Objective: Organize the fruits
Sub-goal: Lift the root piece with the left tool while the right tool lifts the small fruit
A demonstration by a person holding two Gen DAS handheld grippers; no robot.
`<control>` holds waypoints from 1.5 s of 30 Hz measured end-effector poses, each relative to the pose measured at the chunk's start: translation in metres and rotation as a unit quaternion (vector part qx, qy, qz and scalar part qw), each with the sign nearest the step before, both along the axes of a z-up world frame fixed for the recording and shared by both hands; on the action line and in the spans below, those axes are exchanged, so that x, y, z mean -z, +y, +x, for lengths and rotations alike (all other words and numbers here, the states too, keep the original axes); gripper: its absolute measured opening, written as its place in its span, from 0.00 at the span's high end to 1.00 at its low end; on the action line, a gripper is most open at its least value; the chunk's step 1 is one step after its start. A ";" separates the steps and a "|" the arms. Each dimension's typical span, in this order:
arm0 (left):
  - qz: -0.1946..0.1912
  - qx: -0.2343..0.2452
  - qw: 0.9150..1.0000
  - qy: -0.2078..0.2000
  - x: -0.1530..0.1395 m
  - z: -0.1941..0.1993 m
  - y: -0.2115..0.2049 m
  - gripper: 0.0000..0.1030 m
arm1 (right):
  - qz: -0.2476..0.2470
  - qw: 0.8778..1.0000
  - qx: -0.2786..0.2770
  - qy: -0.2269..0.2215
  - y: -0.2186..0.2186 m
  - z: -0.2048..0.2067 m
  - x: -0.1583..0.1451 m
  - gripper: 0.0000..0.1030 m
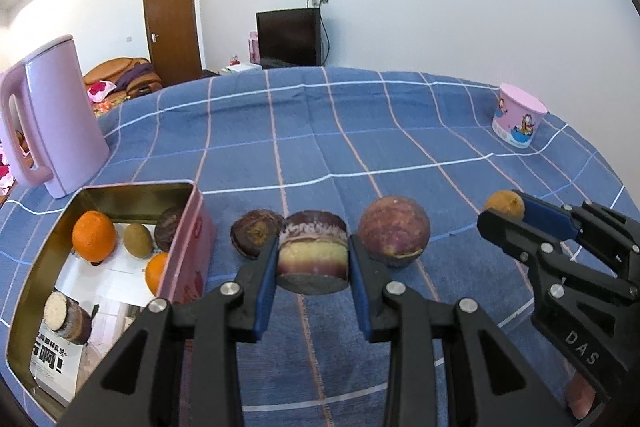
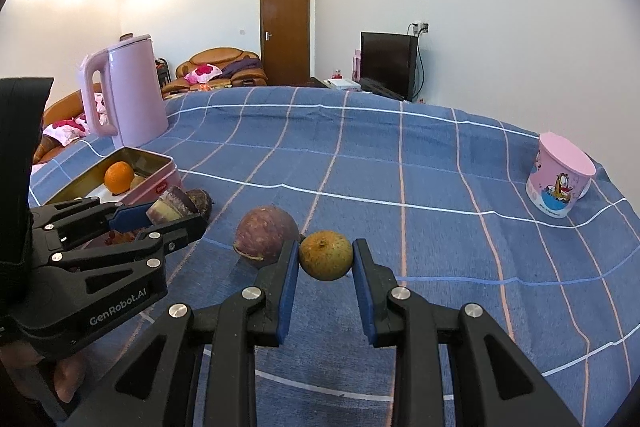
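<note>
Left tongs (image 1: 313, 259) clamp a cut purple-skinned fruit piece (image 1: 313, 253) just above the blue checked surface (image 1: 400, 147), beside the pink tin (image 1: 188, 259) holding oranges and kiwis. Right tongs (image 2: 326, 259) are closed on a small brown fruit (image 2: 326, 255), next to a round purple fruit (image 2: 266, 233) resting on the cloth.

A blue checked cloth-covered tabletop (image 1: 400, 131) carries a tall pink electric kettle (image 1: 60, 119), an open pink metal tin (image 1: 188, 251), a pink cartoon cup (image 1: 518, 121) and two round purplish fruits (image 1: 394, 233) (image 1: 254, 233).
</note>
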State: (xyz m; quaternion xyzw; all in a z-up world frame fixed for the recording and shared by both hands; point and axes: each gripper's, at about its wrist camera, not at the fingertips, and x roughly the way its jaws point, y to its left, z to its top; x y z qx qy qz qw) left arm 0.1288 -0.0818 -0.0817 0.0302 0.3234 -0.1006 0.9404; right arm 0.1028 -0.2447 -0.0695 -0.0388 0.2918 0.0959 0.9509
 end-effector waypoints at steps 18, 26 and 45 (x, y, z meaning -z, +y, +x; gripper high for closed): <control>-0.008 -0.023 0.999 -0.043 -0.007 -0.013 0.008 0.66 | 0.012 0.999 -0.004 -0.040 -0.004 -0.014 -0.007 0.72; -0.006 -0.031 0.998 -0.062 -0.011 -0.019 0.009 0.66 | 0.014 0.998 -0.005 -0.054 -0.005 -0.018 -0.010 0.72; 0.003 -0.050 0.993 -0.109 -0.019 -0.035 0.009 0.66 | 0.014 0.996 -0.004 -0.092 -0.005 -0.032 -0.016 0.72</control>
